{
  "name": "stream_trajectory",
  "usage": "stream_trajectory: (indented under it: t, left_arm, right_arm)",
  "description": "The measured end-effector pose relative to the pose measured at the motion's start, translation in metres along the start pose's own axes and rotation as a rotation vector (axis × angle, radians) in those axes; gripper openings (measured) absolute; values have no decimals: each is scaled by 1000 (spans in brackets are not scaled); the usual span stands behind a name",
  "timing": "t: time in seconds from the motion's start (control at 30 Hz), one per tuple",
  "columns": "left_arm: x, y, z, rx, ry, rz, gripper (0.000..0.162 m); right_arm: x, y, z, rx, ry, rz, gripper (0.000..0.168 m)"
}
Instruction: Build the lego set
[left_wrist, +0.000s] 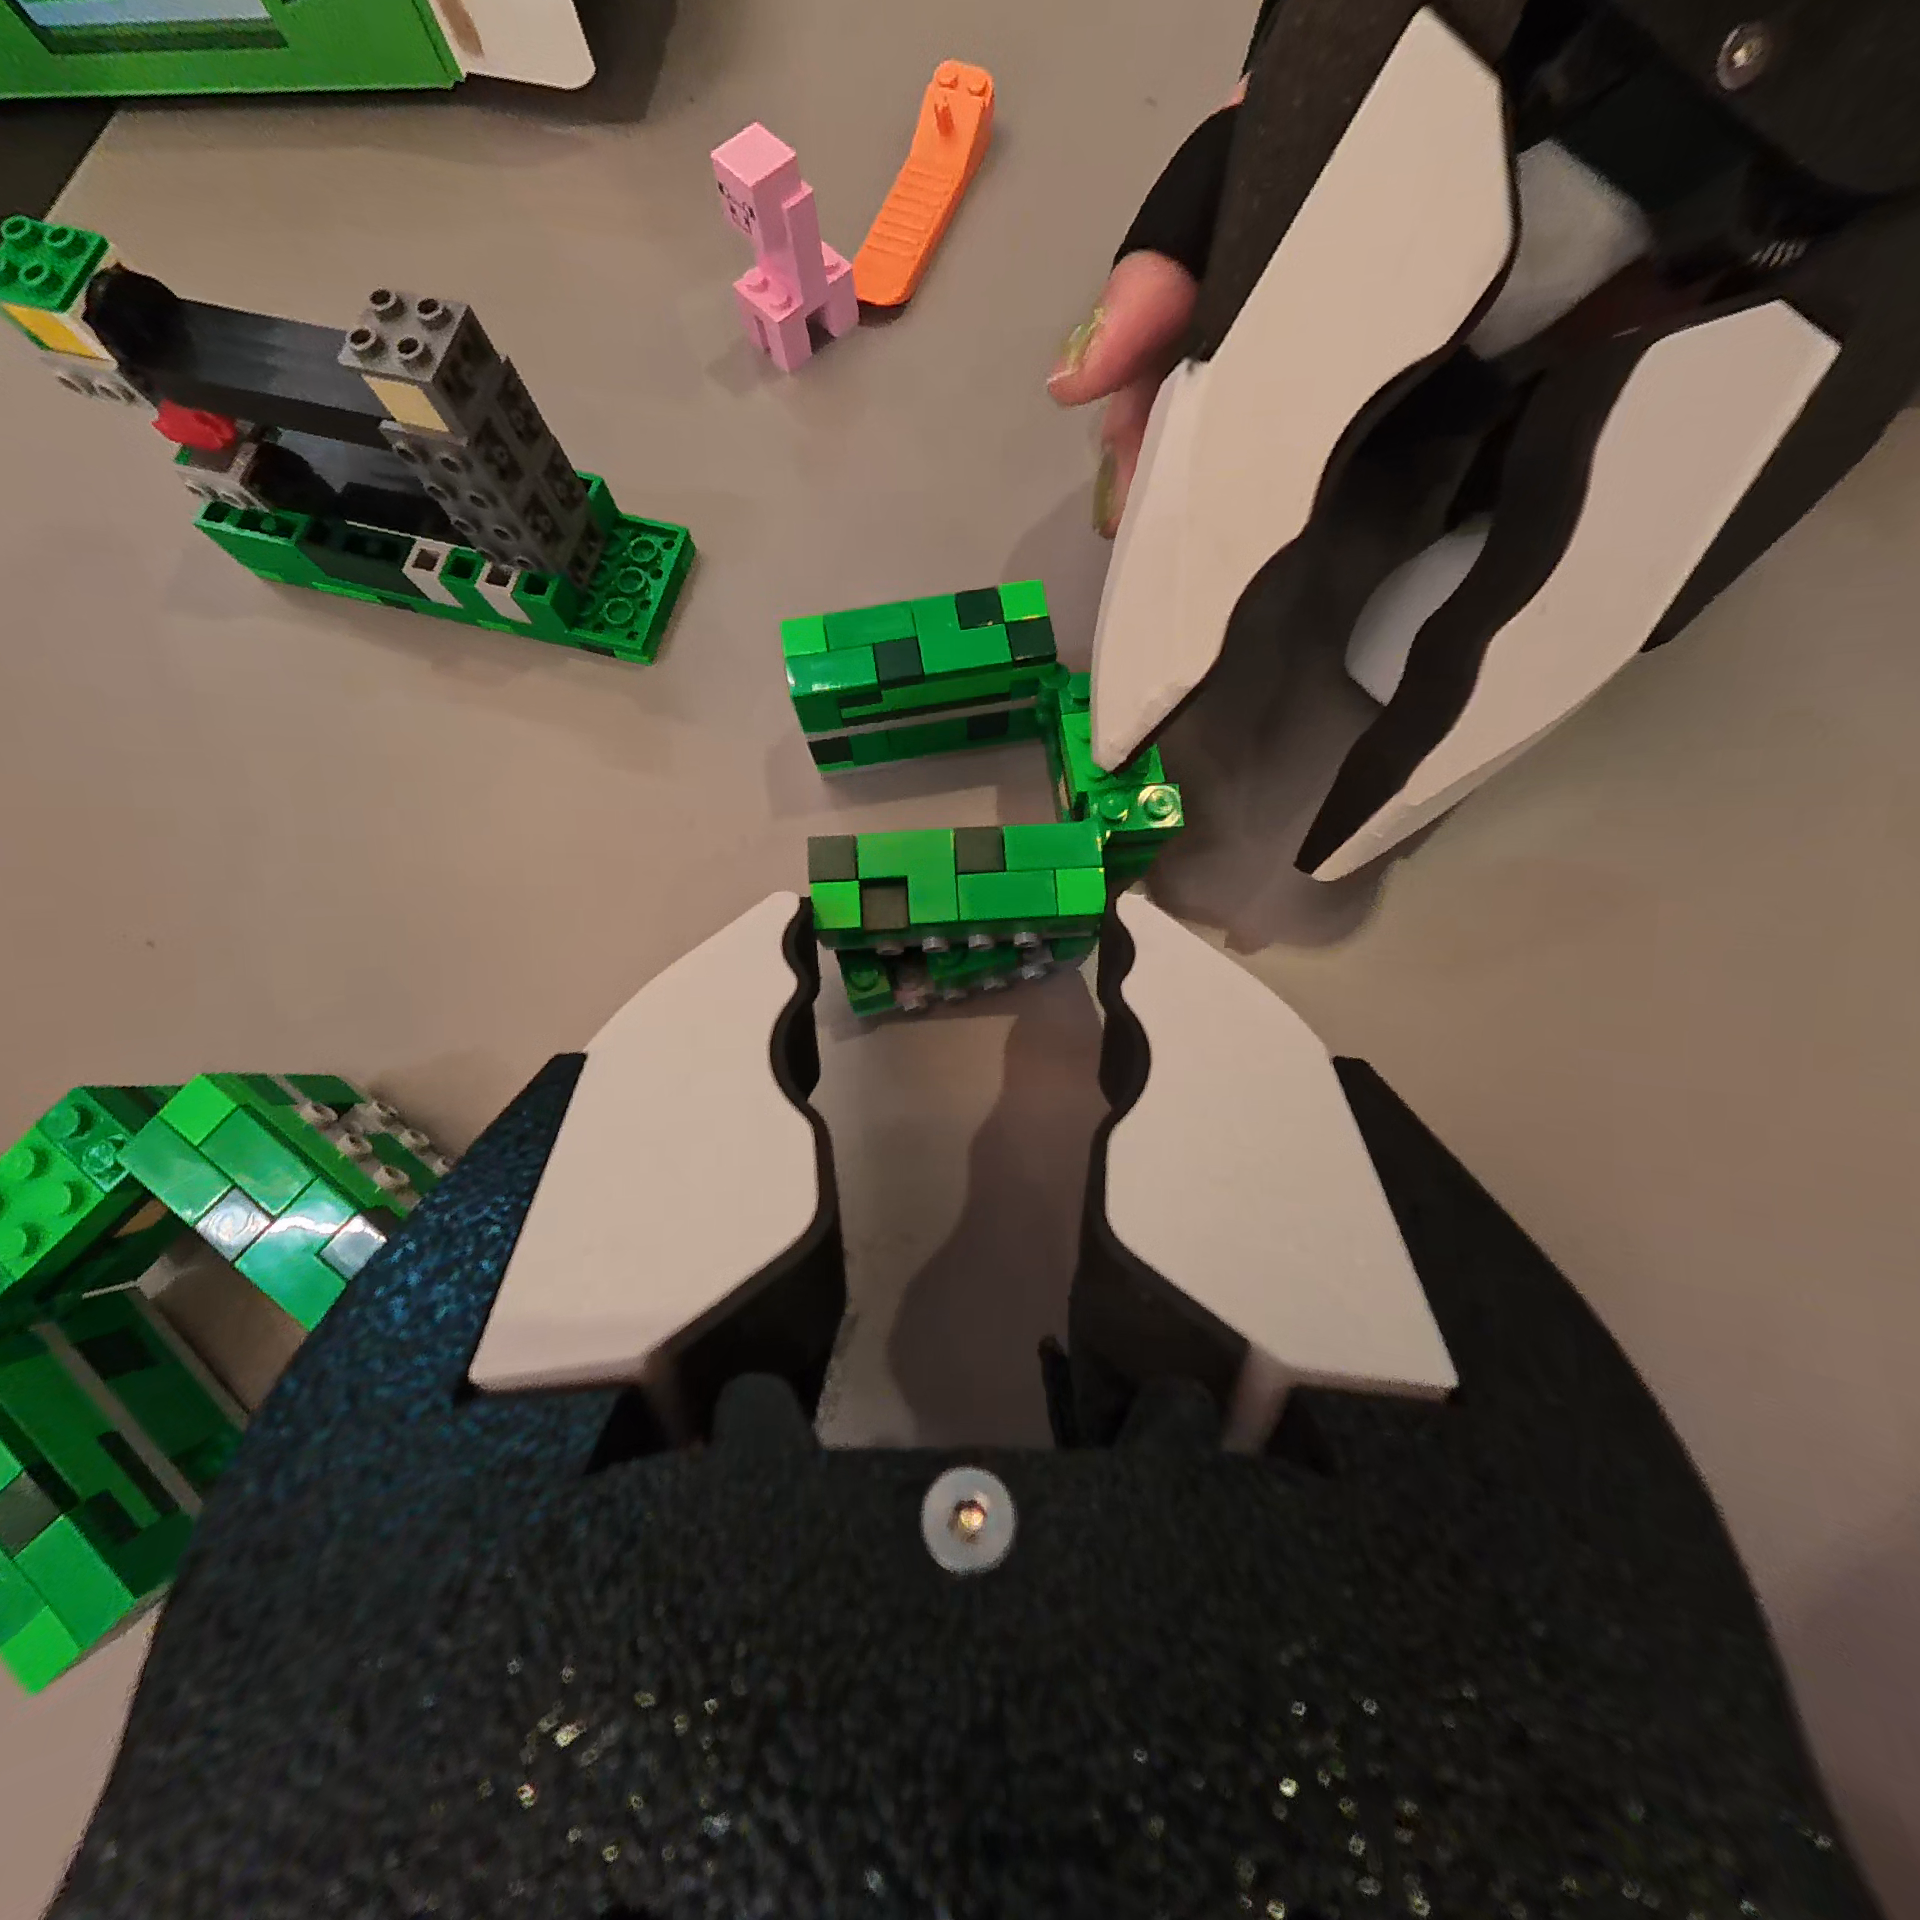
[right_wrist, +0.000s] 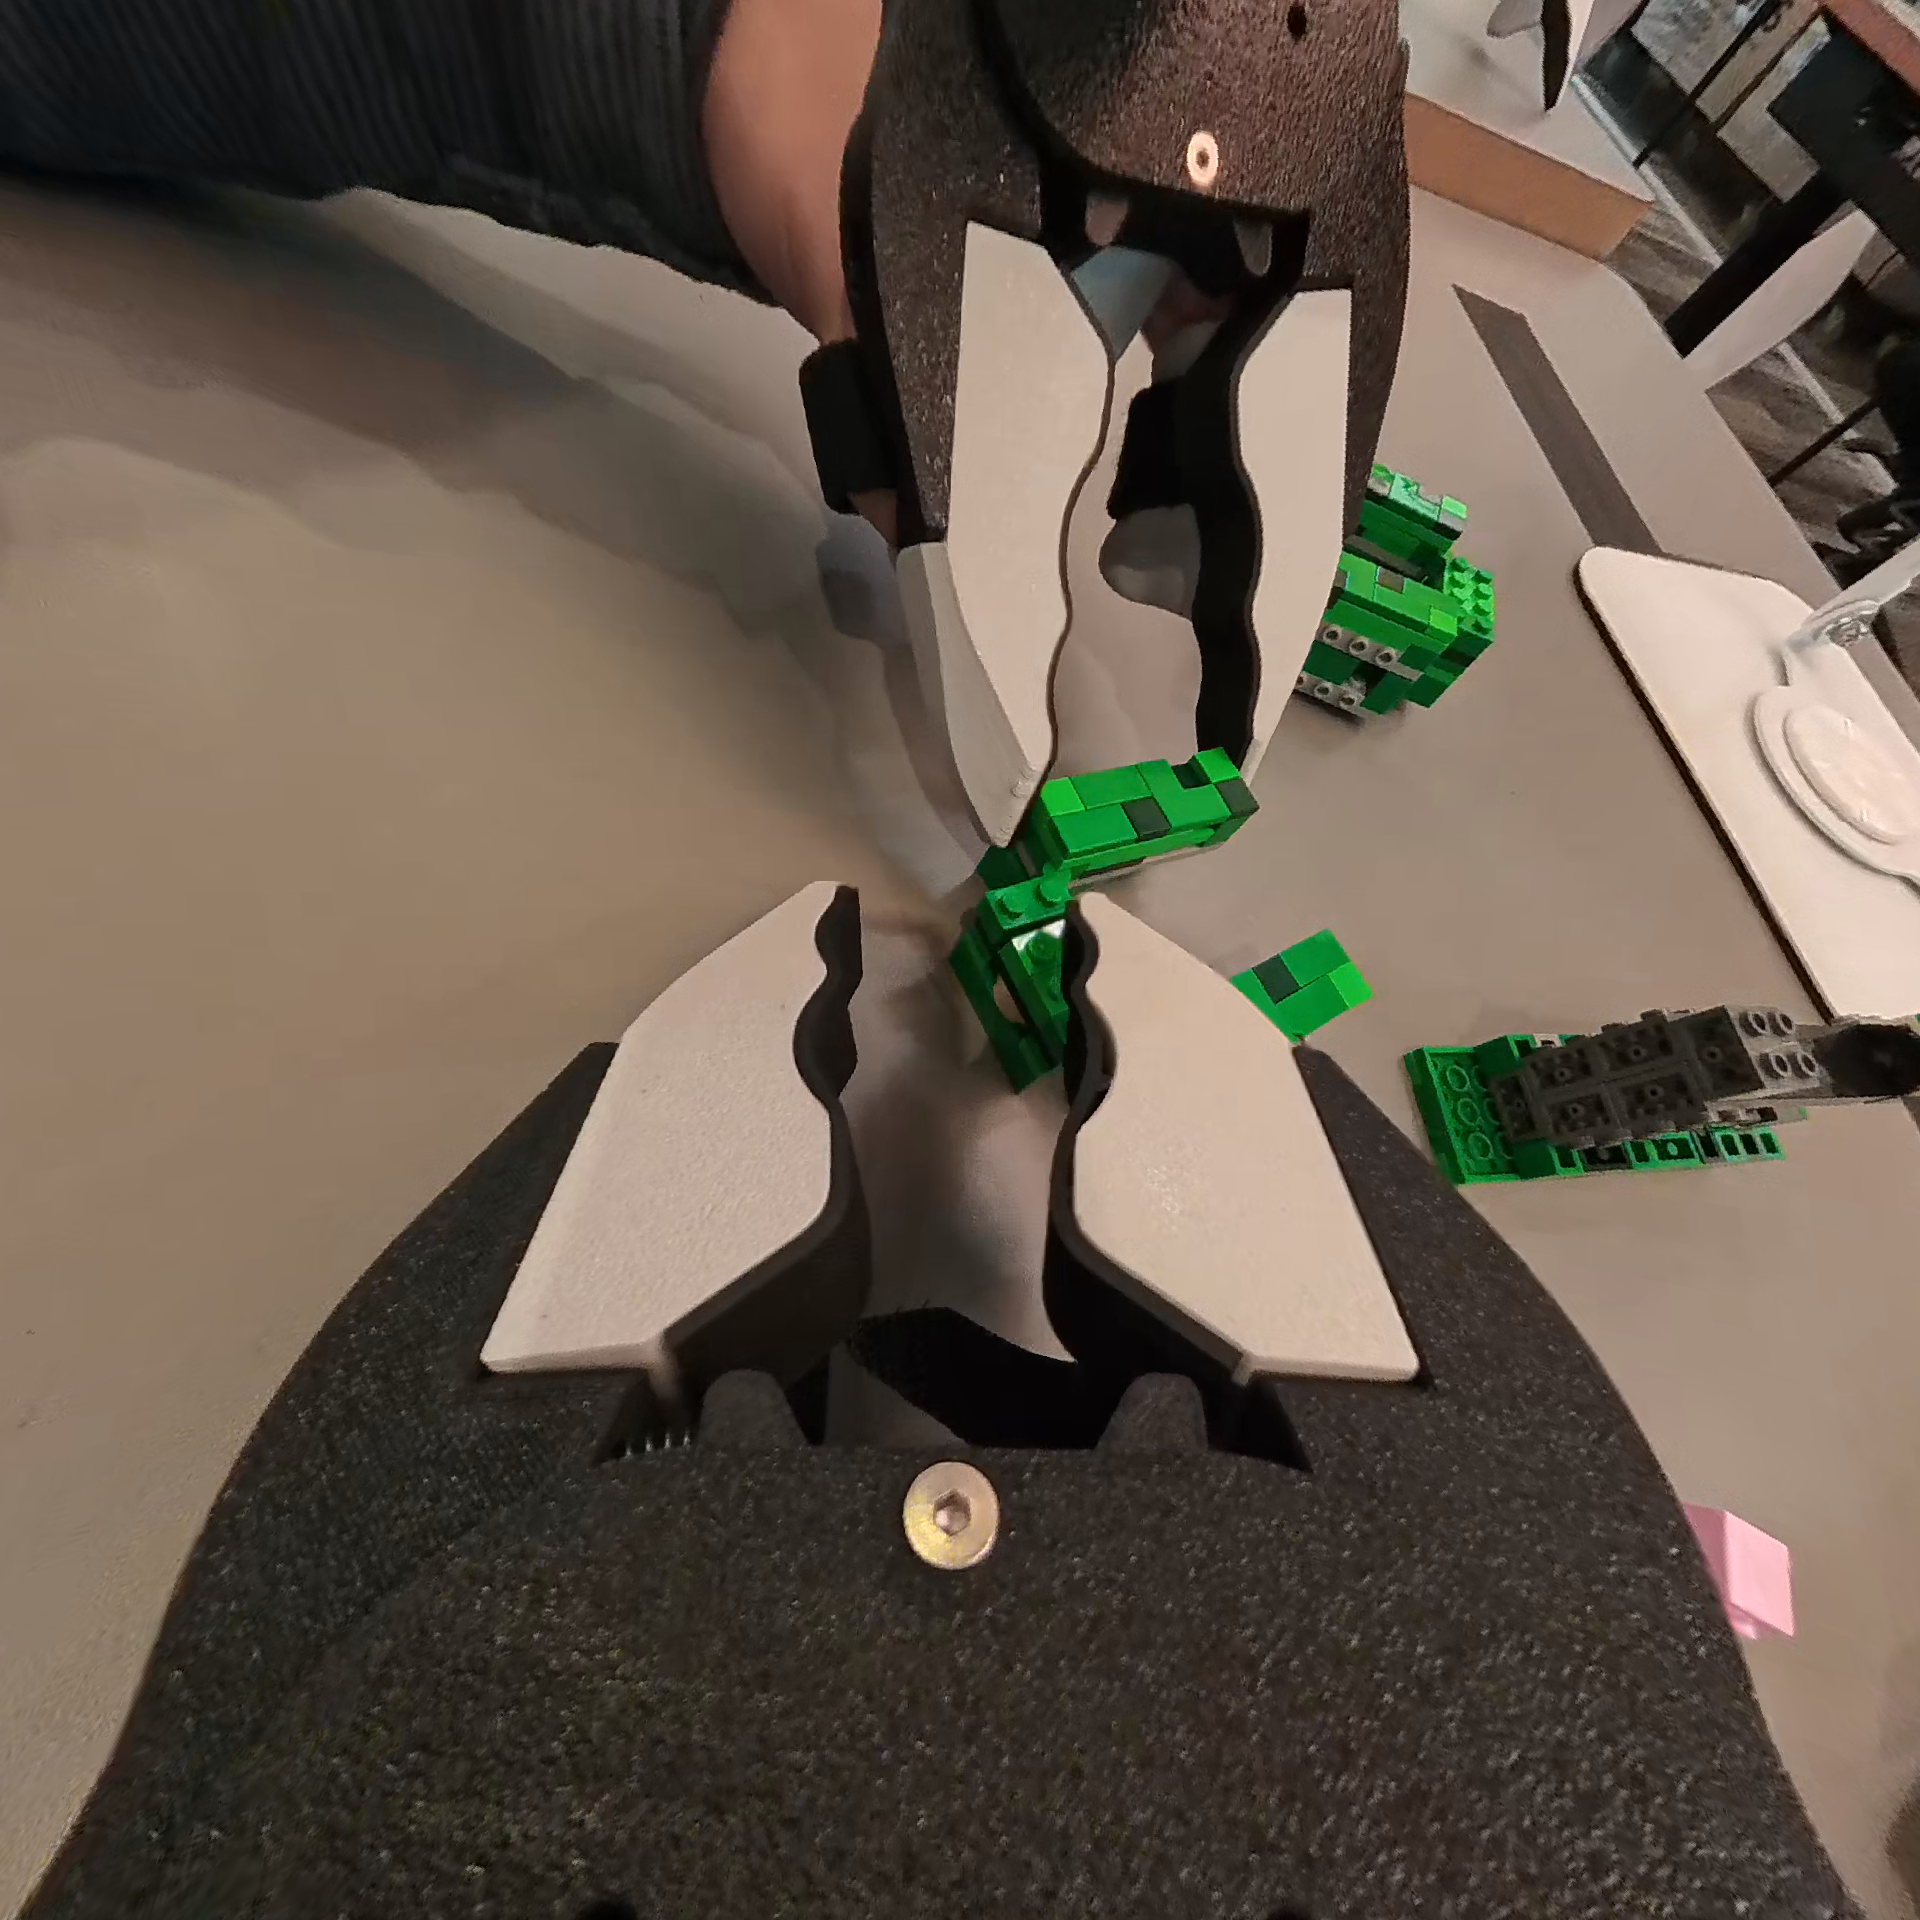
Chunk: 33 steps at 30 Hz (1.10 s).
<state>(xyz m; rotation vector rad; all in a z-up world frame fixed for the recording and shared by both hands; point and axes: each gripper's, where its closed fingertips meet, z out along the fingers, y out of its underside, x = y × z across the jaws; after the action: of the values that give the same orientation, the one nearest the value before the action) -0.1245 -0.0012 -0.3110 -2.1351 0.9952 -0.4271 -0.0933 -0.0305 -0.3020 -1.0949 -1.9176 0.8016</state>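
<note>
While the left gripper clamps the green build, its underside stays hidden.

pig figure beside brick separator (touching)

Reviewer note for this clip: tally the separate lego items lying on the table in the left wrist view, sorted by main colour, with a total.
Green builds: 3 — U-shaped piece, pillar base, near-left chunk
Pink figure: 1
Orange brick separator: 1
Total: 5
</note>
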Motion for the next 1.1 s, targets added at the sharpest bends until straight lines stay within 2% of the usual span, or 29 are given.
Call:
stream_trajectory:
  t: [0.67, 1.1]
  left_arm:
    - [-2, 1, -1, -42, -49, -22, 51]
    - [-1, 2, -1, -58, -76, -25, 52]
  right_arm:
    - [-5, -3, 3, 9, -52, 19, 36]
    - [-3, -3, 4, 5, -55, 39, 29]
